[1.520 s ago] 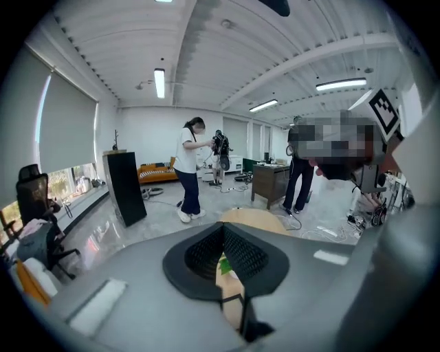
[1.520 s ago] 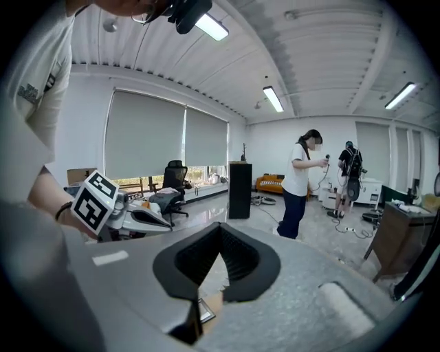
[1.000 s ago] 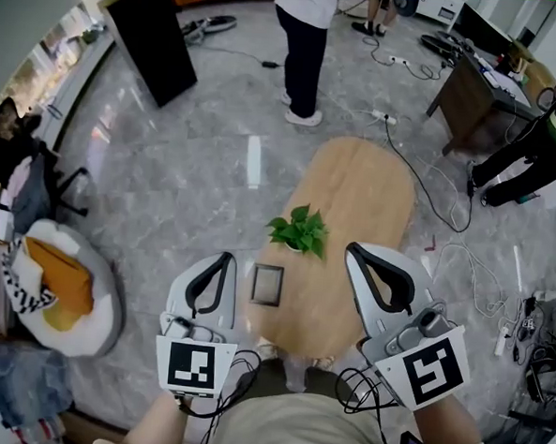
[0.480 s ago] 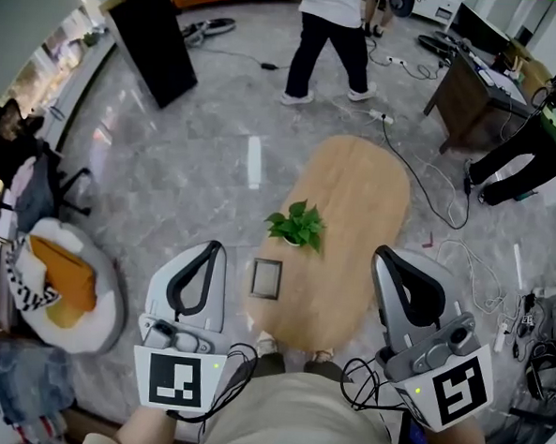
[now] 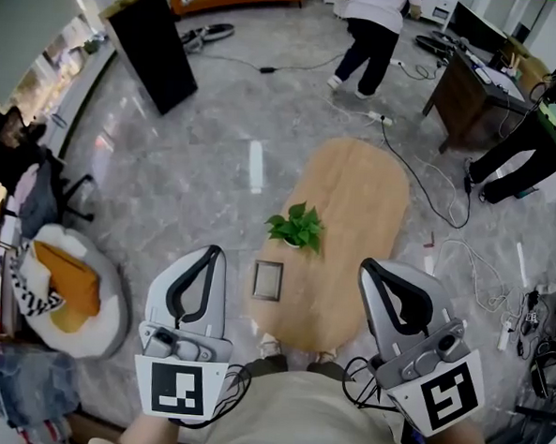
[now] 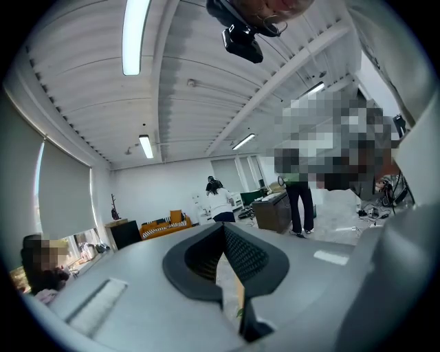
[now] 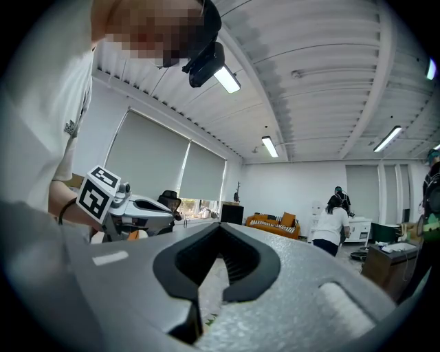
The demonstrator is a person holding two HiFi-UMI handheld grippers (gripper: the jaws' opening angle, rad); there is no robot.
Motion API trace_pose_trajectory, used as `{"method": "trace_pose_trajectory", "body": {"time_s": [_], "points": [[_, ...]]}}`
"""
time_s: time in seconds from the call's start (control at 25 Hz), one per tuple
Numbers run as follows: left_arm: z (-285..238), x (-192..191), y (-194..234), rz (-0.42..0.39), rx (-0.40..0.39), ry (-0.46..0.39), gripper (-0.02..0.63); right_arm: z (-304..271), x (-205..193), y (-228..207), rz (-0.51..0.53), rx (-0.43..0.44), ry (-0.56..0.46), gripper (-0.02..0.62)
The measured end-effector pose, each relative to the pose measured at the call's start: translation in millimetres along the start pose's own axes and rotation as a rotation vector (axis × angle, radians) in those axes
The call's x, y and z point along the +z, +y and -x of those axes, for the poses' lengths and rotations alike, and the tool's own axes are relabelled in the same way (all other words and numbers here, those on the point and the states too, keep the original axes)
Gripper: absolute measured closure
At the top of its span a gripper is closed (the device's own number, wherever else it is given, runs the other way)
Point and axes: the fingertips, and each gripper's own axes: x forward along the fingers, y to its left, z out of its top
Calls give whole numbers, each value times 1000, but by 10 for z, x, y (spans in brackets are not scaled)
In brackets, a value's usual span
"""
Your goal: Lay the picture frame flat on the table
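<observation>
Both pairs of fingers are pressed together on nothing: the left gripper [image 6: 224, 231] and the right gripper [image 7: 219, 232] are closed and empty, held at either side of the near end of the table [image 5: 364, 203] and pointed out across the room. The frame [image 5: 268, 280] sits ahead of the fingertips and between the two grippers, nearer the left one and well clear of both, by the table's near-left edge. From overhead its face shows as a full rectangle, and whether it leans on a stand or already lies flat cannot be told. Just beyond it, farther from the fingers, stands a plant [image 5: 297, 229]. If the frame is propped, the step in hand is the reach. Doing it well likely means parting the left fingers first, taking the frame's top edge, and tipping it down slowly, short of the plant and away from the table edge, with the right gripper steadying the base against sliding. No brand or lettering is legible; the only print is the black-and-white square marker on each gripper's cube [image 5: 177, 386].
</observation>
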Motion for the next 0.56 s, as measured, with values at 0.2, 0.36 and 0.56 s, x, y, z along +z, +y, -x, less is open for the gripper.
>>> {"method": "trace_pose_trajectory", "body": {"time_s": [0.2, 0.36, 0.56], "points": [[17, 16, -32, 8, 1, -6, 586, 45, 41, -23, 7, -22, -24, 594], [27, 0, -84, -7, -7, 4, 586, 81, 18, -23, 19, -22, -22, 594], [11, 38, -137, 6, -1, -7, 586, 115, 7, -27, 28, -12, -20, 594]]}}
